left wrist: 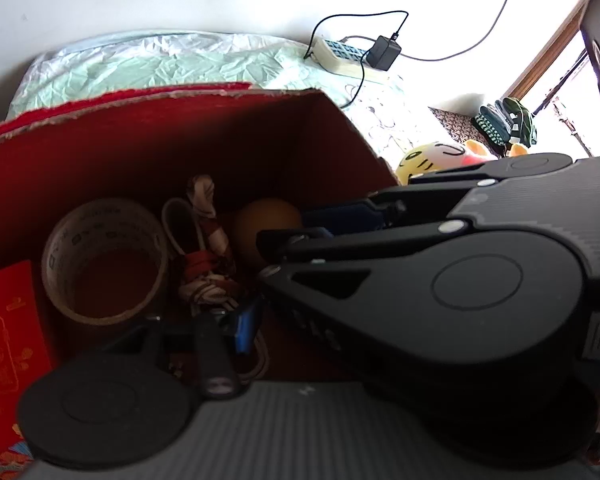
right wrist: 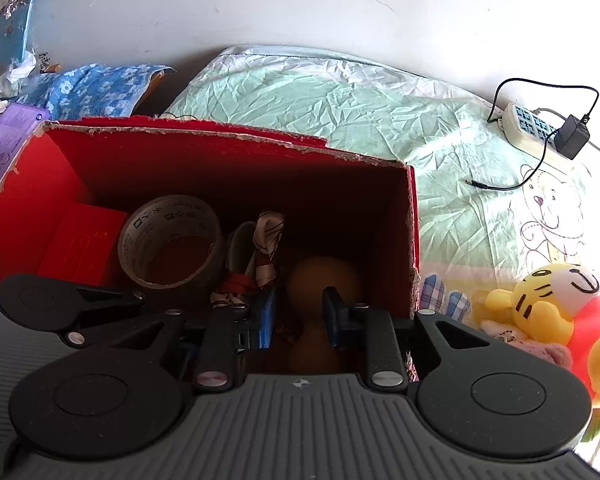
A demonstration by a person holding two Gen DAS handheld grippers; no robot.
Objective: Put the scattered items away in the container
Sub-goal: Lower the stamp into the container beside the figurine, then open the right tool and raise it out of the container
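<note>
**A:** Biggest first? Bed (right wrist: 340, 92) under a crinkled pale-green sheet, carrying everything.

**B:** Then the red cardboard box (right wrist: 228, 160), open-topped, standing on the bed. Rim torn and ragged, inside walls red, floor in deep shadow.

**A:** And above it?

**B:** Both tools angled down into the box, side by side. Right gripper (right wrist: 300, 316) with blue-padded fingers (right wrist: 266, 320) set narrowly apart, nothing pinched. Left gripper (left wrist: 268, 320) mostly covered by the right one's black body. One blue-padded finger showing, the other hidden, so impossible to tell whether parted or gripping.

**A:** Outside the box?

**B:** Yellow plush tiger (right wrist: 540, 304) lying on the bed just beyond the box's right wall. Blue floral cloth (right wrist: 96, 88) behind the left corner.

**A:** Inside?

**B:** Roll of printed packing tape (right wrist: 168, 216) lying flat, left of centre. Flat red packet (right wrist: 84, 240) beside it, leaning at the left wall. Brown rounded thing (right wrist: 320, 280) directly under the right fingers, dim, shape hard to make out. Bundle of patterned strap (right wrist: 270, 232), white and dark red, between the tape and the brown thing.

**A:** Smallest?

**B:** White power strip (right wrist: 528, 128) at the far right of the bed, black adapter (right wrist: 574, 136) plugged into it, thin black lead trailing loose over the sheet.
</note>
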